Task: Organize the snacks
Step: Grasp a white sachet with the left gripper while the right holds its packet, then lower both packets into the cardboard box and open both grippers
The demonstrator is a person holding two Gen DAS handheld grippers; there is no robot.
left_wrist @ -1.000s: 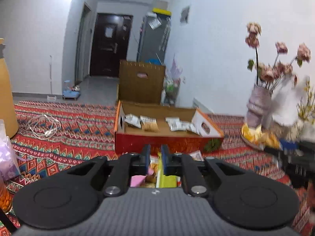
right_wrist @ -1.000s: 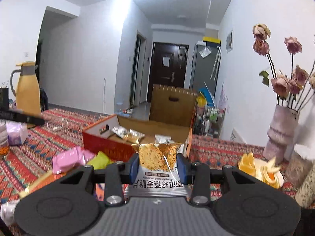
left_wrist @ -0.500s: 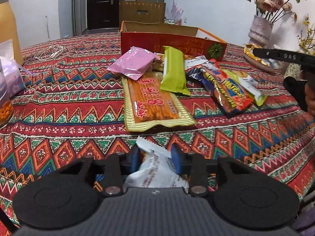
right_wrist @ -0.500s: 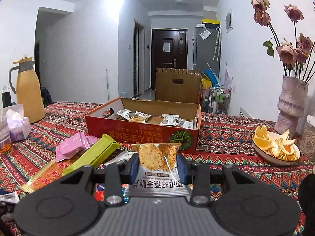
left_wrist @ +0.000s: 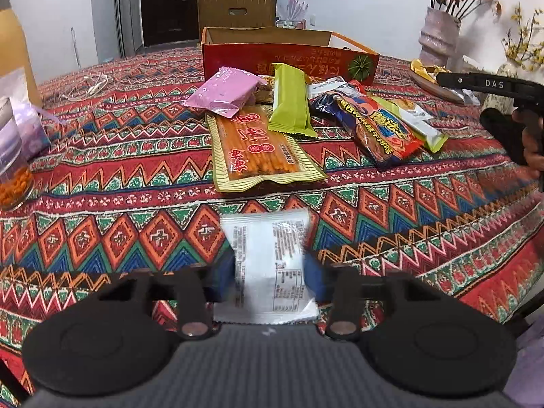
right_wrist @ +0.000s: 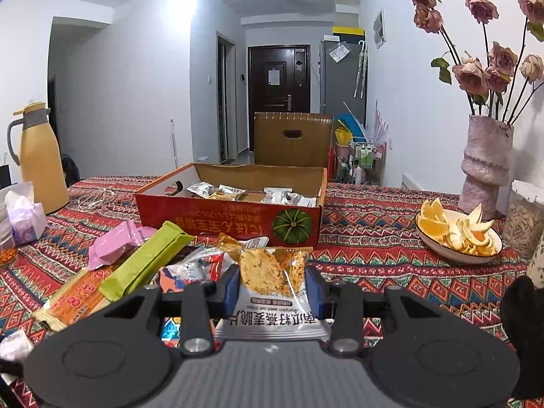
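My left gripper (left_wrist: 268, 278) is shut on a small white snack packet (left_wrist: 268, 265), held just above the patterned tablecloth near its front edge. My right gripper (right_wrist: 272, 285) is shut on a clear-topped oat crisp packet (right_wrist: 272, 285) and holds it in front of the red cardboard box (right_wrist: 231, 217), which has several small packets inside. Loose snacks lie before the box: a pink packet (left_wrist: 224, 91), a green bar (left_wrist: 289, 102), an orange stick-biscuit pack (left_wrist: 258, 149) and a red-blue chip bag (left_wrist: 374, 125). The right gripper shows at the right of the left wrist view (left_wrist: 493, 85).
A yellow thermos (right_wrist: 40, 159) and a tissue bag (right_wrist: 23, 217) stand at the left. A plate of orange peel (right_wrist: 459, 234), a vase of dried roses (right_wrist: 486, 166) and a jar (right_wrist: 523, 221) stand at the right. A jar of orange snacks (left_wrist: 13, 176) sits far left.
My left gripper swung from facing the box down to the front of the table and closed on the white packet. My right gripper drew back from the box, holding the crisp packet.
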